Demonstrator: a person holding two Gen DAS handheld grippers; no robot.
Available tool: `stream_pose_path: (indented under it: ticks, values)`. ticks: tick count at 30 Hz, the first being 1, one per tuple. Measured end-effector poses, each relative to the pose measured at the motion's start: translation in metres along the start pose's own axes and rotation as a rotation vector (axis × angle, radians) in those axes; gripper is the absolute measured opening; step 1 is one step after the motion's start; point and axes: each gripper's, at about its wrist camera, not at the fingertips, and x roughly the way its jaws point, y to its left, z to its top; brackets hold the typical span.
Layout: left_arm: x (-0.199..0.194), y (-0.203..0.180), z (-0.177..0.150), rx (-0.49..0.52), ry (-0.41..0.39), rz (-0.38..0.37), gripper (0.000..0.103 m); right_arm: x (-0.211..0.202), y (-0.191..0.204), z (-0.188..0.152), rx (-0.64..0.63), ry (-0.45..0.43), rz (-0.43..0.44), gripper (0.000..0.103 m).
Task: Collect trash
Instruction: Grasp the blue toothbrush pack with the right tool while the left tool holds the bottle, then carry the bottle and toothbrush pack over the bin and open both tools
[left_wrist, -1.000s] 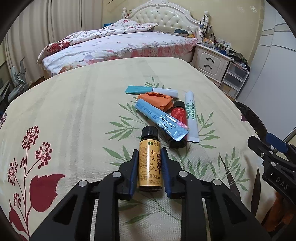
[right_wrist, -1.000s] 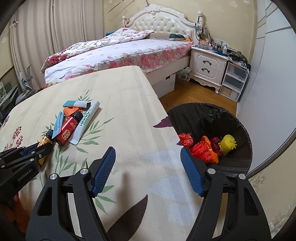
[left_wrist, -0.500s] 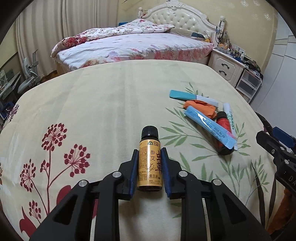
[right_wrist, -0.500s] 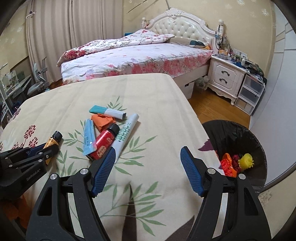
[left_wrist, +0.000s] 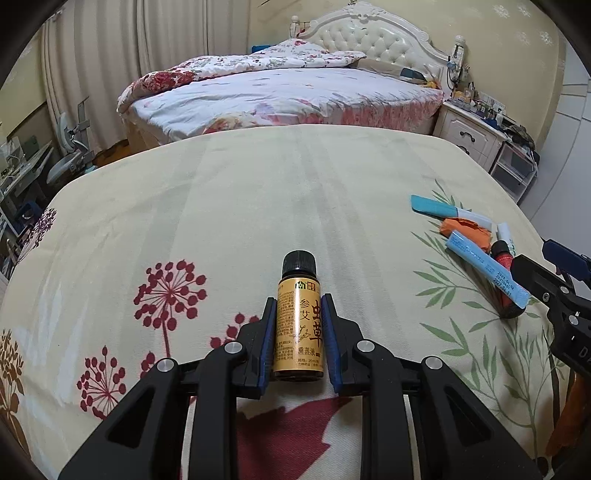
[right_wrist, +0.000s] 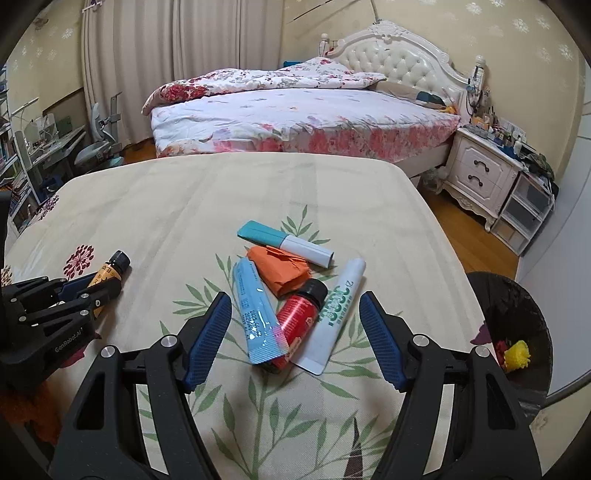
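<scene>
While the left gripper (left_wrist: 298, 339) is carrying its clamped amber bottle (left_wrist: 298, 321) away from the trash pile (right_wrist: 291, 299), the right gripper's (right_wrist: 295, 339) empty, spread fingers are arriving over it.

Left gripper (left_wrist: 299, 332) holding a little gold bottle (left_wrist: 300, 334) over the flowery cloth (left_wrist: 258, 206).

The bottle has a black cap and stands between the two blue pads, which squeeze its sides. Off to the right lie a teal tube (left_wrist: 443, 210), a crumpled orange wrapper (left_wrist: 467, 230), a light blue tube (left_wrist: 484, 267) and a red bottle (left_wrist: 504, 258). The right gripper (left_wrist: 557, 273) pokes in beside them. A bed (left_wrist: 295, 92) sits behind.
</scene>
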Motion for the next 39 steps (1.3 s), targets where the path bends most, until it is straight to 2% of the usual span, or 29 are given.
stream_pose_path:
  ticks: [3, 4, 7, 14, 24, 29, 35, 39]
  values:
    - [0.000, 0.010, 0.001, -0.010, -0.002, 0.000, 0.025, 0.005, 0.010, 0.003, -0.024, 0.008, 0.006, 0.067]
    - [0.000, 0.013, 0.001, -0.014, -0.002, -0.003, 0.025, 0.007, 0.013, 0.003, -0.032, 0.012, 0.008, 0.062]
    - [0.001, 0.020, 0.002, -0.025, -0.002, -0.012, 0.025, 0.015, 0.020, 0.003, -0.055, 0.031, 0.007, 0.061]
    - [0.002, 0.021, 0.003, -0.022, -0.006, -0.032, 0.025, 0.023, 0.023, 0.003, -0.067, 0.051, -0.004, 0.051]
    - [0.003, 0.029, 0.005, -0.048, -0.006, -0.054, 0.025, 0.035, 0.039, 0.000, -0.098, 0.095, 0.016, 0.048]
    - [0.003, 0.030, 0.006, -0.042, -0.009, -0.055, 0.025, 0.039, 0.039, -0.003, -0.081, 0.117, 0.032, 0.043]
    - [0.002, 0.030, 0.006, -0.043, -0.014, -0.054, 0.025, 0.037, 0.041, -0.004, -0.073, 0.121, 0.073, 0.021]
    - [-0.001, 0.028, 0.005, -0.039, -0.024, -0.048, 0.025, 0.034, 0.043, -0.006, -0.076, 0.121, 0.074, 0.019]
